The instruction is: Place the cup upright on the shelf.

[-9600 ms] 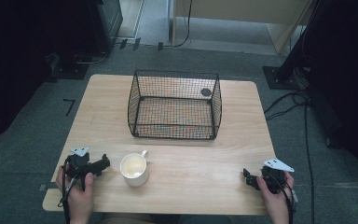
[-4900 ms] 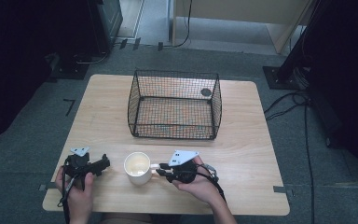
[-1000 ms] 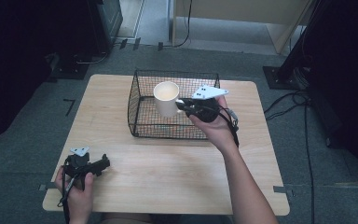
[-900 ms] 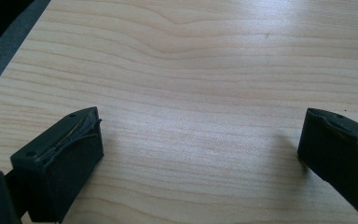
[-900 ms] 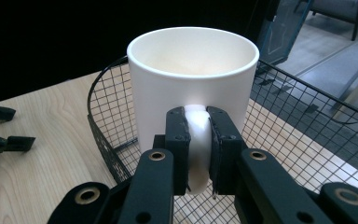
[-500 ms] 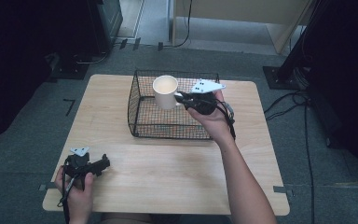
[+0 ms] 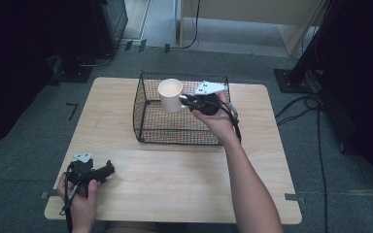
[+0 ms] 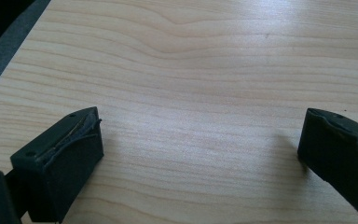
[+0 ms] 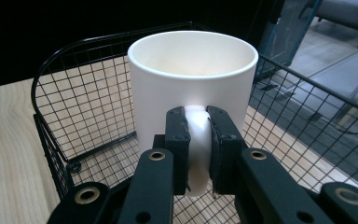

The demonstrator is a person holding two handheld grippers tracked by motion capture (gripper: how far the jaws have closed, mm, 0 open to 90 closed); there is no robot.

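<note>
A white mug (image 7: 170, 95) hangs upright over the black wire basket (image 7: 145, 127) at the table's far middle. My right gripper (image 7: 187, 101) is shut on the mug's handle (image 9: 197, 140), and the mug body (image 9: 192, 79) stands above the basket's floor (image 9: 98, 121). My left gripper (image 7: 108, 170) rests near the table's front left corner, held in a hand. In the left gripper view its two fingers (image 8: 65, 158) stand wide apart over bare wood, with nothing between them.
The light wooden table (image 7: 165, 194) has open room in front of the basket. Dark cabinets and cables (image 7: 315, 107) line the floor around the table. A small dark round thing (image 9: 76, 166) lies on the basket floor.
The right gripper has carried the mug from the front of the table up and over the basket, and in the last second it shifted slightly farther back. The left gripper has stayed put.
</note>
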